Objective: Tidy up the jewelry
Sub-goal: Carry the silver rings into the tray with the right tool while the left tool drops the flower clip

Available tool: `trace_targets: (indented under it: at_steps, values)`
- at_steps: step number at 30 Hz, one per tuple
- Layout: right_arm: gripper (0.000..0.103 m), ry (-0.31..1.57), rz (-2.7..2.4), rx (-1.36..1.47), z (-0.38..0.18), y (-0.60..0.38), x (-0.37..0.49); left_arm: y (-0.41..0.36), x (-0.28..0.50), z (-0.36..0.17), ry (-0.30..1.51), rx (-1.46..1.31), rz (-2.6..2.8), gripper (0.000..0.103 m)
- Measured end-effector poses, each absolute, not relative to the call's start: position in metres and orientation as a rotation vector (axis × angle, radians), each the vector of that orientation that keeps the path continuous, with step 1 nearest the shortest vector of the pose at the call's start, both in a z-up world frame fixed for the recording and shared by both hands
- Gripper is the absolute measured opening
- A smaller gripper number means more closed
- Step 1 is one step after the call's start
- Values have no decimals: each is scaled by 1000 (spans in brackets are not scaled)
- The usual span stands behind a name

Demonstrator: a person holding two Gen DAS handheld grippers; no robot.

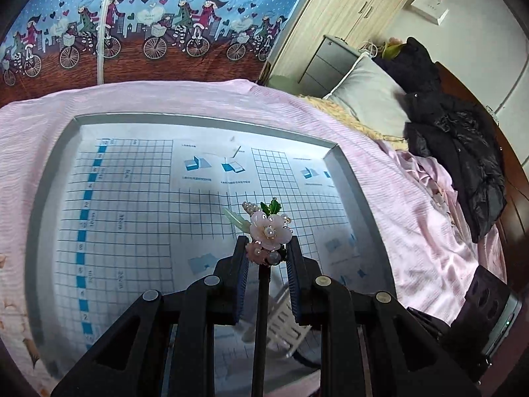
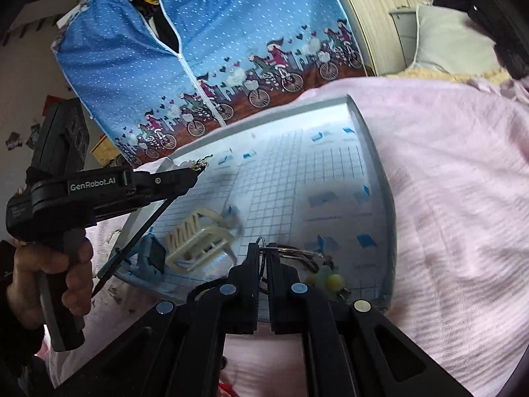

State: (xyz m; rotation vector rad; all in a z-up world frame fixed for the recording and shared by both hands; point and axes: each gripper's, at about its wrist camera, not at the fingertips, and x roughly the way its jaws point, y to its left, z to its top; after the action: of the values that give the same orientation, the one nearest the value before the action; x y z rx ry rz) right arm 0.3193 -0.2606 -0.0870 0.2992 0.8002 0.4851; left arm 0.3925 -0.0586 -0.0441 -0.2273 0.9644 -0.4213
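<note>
While left hand-held gripper (image 1: 267, 248) clamps the flower hairpin (image 1: 269, 231) above the tray (image 1: 49, 172), right hand-held gripper (image 2: 263, 254), nearly closed, pinches the beaded keyring (image 2: 297, 254); lower both gently, avoid snagging

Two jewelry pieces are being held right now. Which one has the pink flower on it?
The hairpin in the left gripper: it has a pink flower, pearls and green leaves on a dark stick. The piece in the right gripper has metal rings with yellow-green beads instead.
</note>
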Motion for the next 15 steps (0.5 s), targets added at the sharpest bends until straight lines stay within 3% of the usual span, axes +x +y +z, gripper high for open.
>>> trace_targets:
  at_steps: [9,13,15]
  values:
    - [7,829,451,299,-86,-264,319,-61,389,-58,976,-201,-325,19]
    - [17,827,414,301,-83,-268,317,-59,380,-55,978,-184,-283,19]
    - [20,821,405,304,-80,-271,315,-57,374,-52,979,-182,-262,26]
